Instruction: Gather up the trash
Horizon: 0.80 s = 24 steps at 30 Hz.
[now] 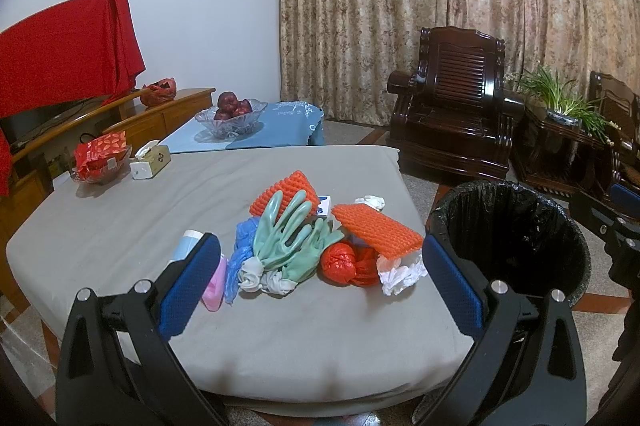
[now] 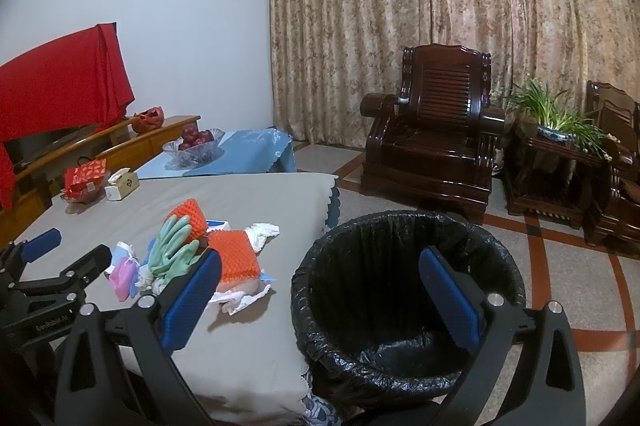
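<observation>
Trash (image 1: 320, 246) lies ahead, between left gripper's (image 1: 320, 286) spread jaws.

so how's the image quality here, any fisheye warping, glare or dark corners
Left wrist view: strong fisheye bend, the table edge bulges, corners go black, focus fairly sharp on the gloves. Right wrist view: same dark corners, curtain folds bow outward, glossy highlights on the armchair and the black bin liner; soft indoor light, faint shadows.
</observation>
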Each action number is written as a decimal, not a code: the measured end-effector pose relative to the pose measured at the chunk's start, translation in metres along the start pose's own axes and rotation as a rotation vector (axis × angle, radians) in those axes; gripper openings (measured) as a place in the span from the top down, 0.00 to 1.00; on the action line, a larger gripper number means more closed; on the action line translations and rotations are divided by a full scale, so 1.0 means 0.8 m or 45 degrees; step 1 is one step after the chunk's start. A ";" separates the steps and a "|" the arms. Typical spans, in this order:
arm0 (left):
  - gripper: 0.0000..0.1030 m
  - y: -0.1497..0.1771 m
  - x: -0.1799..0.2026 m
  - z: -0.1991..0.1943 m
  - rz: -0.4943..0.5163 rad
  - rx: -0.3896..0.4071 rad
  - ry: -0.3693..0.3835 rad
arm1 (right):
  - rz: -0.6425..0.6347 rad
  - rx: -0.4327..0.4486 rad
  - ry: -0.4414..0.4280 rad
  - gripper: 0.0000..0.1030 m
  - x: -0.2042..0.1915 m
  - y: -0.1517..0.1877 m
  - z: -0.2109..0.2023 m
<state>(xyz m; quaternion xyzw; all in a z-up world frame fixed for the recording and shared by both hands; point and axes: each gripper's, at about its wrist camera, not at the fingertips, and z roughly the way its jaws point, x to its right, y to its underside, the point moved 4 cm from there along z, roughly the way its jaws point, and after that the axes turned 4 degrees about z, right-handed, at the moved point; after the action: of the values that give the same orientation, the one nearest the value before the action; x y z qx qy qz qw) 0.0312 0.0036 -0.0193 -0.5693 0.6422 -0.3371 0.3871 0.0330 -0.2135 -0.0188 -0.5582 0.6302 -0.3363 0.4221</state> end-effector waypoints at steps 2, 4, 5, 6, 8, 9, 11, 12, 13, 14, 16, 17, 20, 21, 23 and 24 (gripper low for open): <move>0.05 0.001 -0.001 -0.001 0.000 -0.001 0.001 | -0.001 0.000 0.001 0.06 -0.001 0.001 0.000; 0.05 0.000 0.000 0.000 0.000 -0.001 0.000 | 0.002 -0.001 0.000 0.06 0.000 0.000 0.000; 0.05 0.001 0.000 0.000 0.000 -0.002 0.000 | 0.002 0.000 -0.001 0.06 0.001 0.000 0.000; 0.05 0.001 0.000 0.000 -0.001 0.000 -0.001 | 0.003 -0.001 -0.002 0.06 0.000 0.000 0.000; 0.05 0.002 -0.001 -0.001 -0.001 -0.001 0.000 | 0.000 -0.001 0.000 0.06 -0.002 0.002 0.002; 0.05 0.002 -0.001 -0.002 -0.001 -0.001 0.001 | 0.000 -0.001 0.000 0.06 -0.001 0.001 0.002; 0.05 0.001 0.000 0.001 -0.001 -0.001 0.000 | 0.003 -0.001 0.000 0.06 -0.001 0.001 0.001; 0.05 0.001 0.000 0.000 -0.001 -0.002 0.000 | 0.003 -0.002 0.000 0.06 -0.001 0.001 0.002; 0.05 0.002 -0.001 0.000 -0.002 -0.002 0.000 | 0.003 -0.003 0.000 0.06 -0.002 0.001 0.002; 0.05 0.001 0.000 0.001 -0.001 -0.001 0.000 | 0.002 -0.003 0.000 0.06 -0.002 0.002 0.002; 0.05 0.002 0.000 0.000 0.000 -0.001 0.000 | 0.001 -0.001 0.000 0.06 -0.002 0.002 0.002; 0.05 0.001 0.000 0.001 -0.002 -0.002 0.001 | 0.002 -0.002 0.000 0.06 -0.001 0.001 0.002; 0.05 0.003 -0.001 0.000 -0.001 -0.006 0.002 | 0.003 -0.004 0.001 0.06 -0.001 0.002 0.002; 0.05 0.004 -0.001 0.000 -0.002 -0.008 0.002 | 0.002 -0.004 0.000 0.06 -0.001 0.001 0.002; 0.05 0.005 -0.002 -0.001 -0.003 -0.009 0.001 | 0.001 -0.008 0.001 0.06 -0.002 0.004 0.002; 0.05 -0.004 0.003 -0.002 -0.005 -0.008 0.000 | 0.001 -0.009 0.001 0.06 -0.002 0.005 0.002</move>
<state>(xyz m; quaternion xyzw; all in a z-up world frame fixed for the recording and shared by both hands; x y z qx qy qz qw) 0.0312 0.0011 -0.0158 -0.5717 0.6423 -0.3357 0.3846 0.0330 -0.2115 -0.0232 -0.5592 0.6318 -0.3342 0.4200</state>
